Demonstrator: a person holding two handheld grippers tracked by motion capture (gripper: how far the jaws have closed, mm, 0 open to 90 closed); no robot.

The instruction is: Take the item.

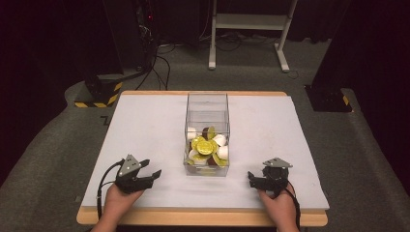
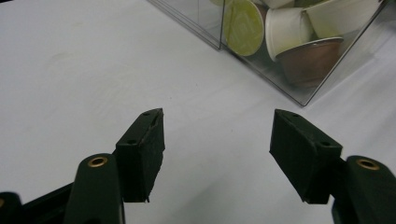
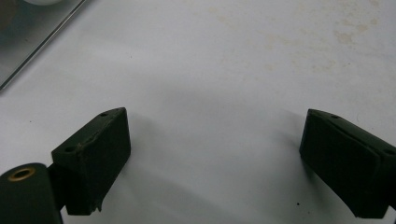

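Observation:
A clear plastic box (image 1: 207, 107) stands in the middle of the white table top (image 1: 145, 125), its near half holding several coffee capsules (image 1: 207, 146) with green foil lids, white cups and brown cups. In the left gripper view a green lid (image 2: 243, 25) and a brown capsule (image 2: 310, 58) show through the box's wall. My left gripper (image 1: 155, 175) rests low at the box's near left, jaws apart and aimed toward it with nothing between them (image 2: 217, 135). My right gripper (image 1: 251, 180) sits at the near right, jaws wide apart over bare table (image 3: 215, 149).
A wooden edge (image 1: 203, 217) runs along the table's near side, where both hands come in. Past the far edge, on grey carpet, stand a white frame's legs (image 1: 283, 48), dark stands and cables. A corner of the box (image 3: 28, 37) shows at the upper left of the right gripper view.

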